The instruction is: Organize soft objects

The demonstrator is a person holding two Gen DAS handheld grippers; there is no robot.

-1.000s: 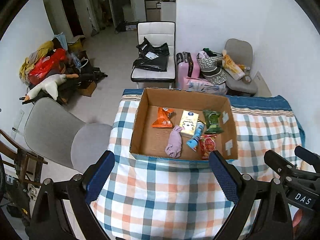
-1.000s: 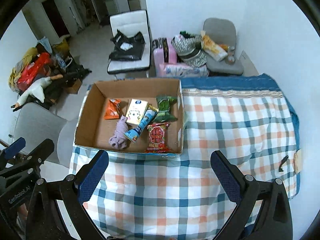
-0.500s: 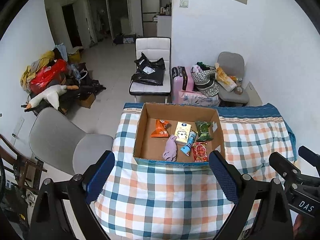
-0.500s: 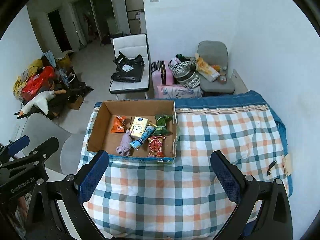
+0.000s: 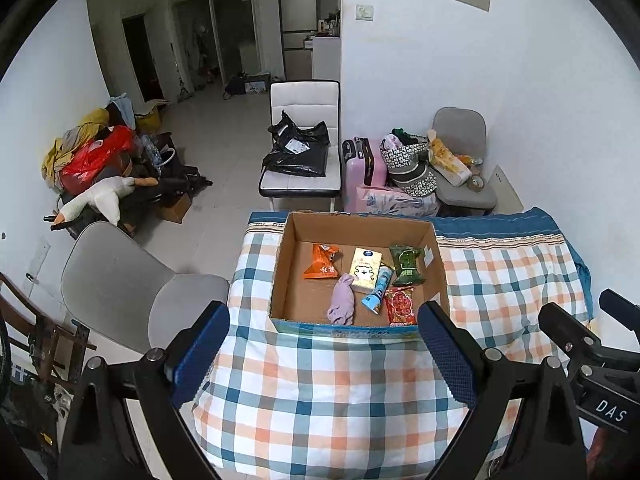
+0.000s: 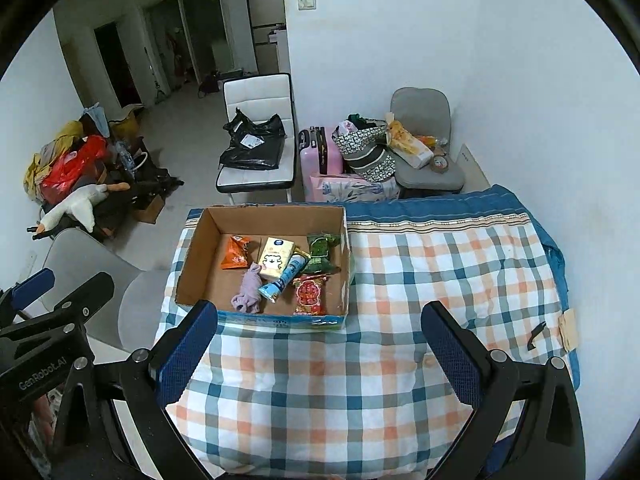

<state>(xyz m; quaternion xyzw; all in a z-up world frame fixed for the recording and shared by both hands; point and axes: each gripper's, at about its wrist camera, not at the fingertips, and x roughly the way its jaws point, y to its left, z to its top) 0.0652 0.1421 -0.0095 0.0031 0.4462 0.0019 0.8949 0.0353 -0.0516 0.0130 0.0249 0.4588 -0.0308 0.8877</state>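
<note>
Both the left gripper [image 5: 322, 344] and the right gripper [image 6: 318, 354] are held spread wide and empty above the checked cloth [image 6: 420, 280], while the soft items are gathered inside the cardboard box [image 5: 438, 264].

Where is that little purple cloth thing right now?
The purple cloth lies inside the cardboard box on the checked table, near the box's front wall in both views. The blue tube is just to its right, and the orange packet behind it.
</note>
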